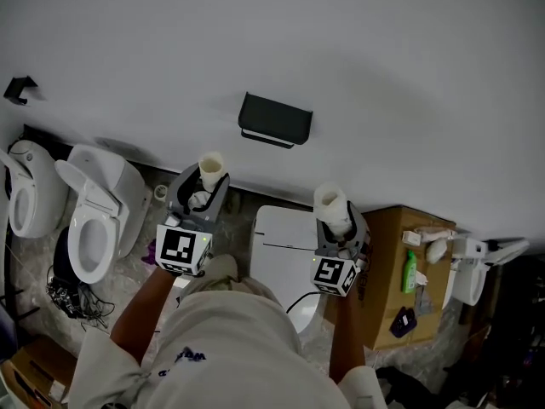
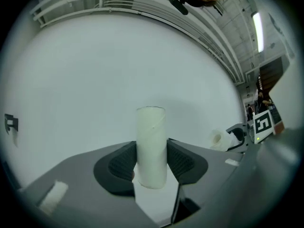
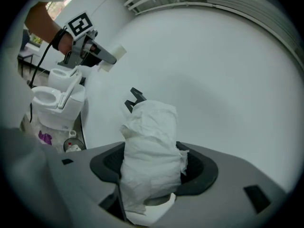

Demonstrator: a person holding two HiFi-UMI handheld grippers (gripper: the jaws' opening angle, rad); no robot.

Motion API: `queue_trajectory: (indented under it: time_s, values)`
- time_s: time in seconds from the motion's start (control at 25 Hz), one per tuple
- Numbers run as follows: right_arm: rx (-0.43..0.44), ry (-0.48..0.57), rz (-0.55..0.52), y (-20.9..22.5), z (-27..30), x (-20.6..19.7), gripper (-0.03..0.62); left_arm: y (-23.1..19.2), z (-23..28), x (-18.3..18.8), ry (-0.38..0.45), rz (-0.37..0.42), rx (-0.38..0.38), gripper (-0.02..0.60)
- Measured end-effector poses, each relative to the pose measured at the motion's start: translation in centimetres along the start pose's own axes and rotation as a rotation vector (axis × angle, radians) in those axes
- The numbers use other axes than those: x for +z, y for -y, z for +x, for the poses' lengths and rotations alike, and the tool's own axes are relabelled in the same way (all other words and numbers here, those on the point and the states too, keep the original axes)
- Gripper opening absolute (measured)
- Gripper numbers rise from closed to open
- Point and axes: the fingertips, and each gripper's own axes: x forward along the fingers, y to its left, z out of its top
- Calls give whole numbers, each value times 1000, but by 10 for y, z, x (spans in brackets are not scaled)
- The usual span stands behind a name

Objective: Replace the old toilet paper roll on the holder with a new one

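Observation:
A black toilet paper holder (image 1: 274, 119) hangs on the white wall with nothing on it; in the right gripper view the holder (image 3: 135, 98) peeks out behind the roll. My left gripper (image 1: 209, 184) is shut on a bare cardboard tube (image 1: 210, 169), which stands upright between the pads (image 2: 183, 161); the tube (image 2: 151, 146) is pale and empty. My right gripper (image 1: 335, 221) is shut on a full white toilet paper roll (image 1: 330, 203) with loose, crumpled outer sheets (image 3: 152, 148). Both grippers are below the holder, one on each side of it.
Two white toilets (image 1: 98, 220) (image 1: 30, 196) stand at the left with cables (image 1: 68, 296) on the floor. A white toilet lid (image 1: 281, 241) lies between my arms. A brown cabinet (image 1: 387, 271) at the right carries a green bottle (image 1: 410, 273).

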Motion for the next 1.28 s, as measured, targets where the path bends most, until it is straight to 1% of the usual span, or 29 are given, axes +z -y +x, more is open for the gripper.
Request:
queue_trajectory:
  time_s: [0.08,0.2,0.32,0.44,0.6,0.72,0.8,0.84,0.96,1.16,1.28]
  values:
    - [0,-3,-74,1,9,3,298,-9,-6,2,10,-31,9,193]
    - [3,-14,-177,5,30,2,298,-19,-4,1,21,-33,20,195]
    - [9,-25,-277,8,47,-3,298,-16,2,-1,18,-23,-2,195]
    - [6,-39,-352,7,64,-8,298,-13,7,-2,13,-28,-22,195]
    - [-47,-75,-470,9,92,-17,298,-8,12,2,21,-31,-40,195]
    - [-75,-102,-614,10,115,-23,298,-6,15,-2,8,-34,-56,195]
    - [-79,-95,-722,11,125,-22,298,-5,16,-4,1,-28,-66,195]
    - [-78,-88,-759,11,130,-20,298,-5,17,-5,-3,-23,-69,195]
    - [-71,-71,-805,12,142,-13,298,-9,19,-9,-16,-20,-63,195]
    - [-66,-61,-825,6,152,-11,298,-9,17,-9,-27,4,-53,195]
    - [-68,-58,-830,2,157,-10,298,-9,16,-10,-29,6,-48,195]
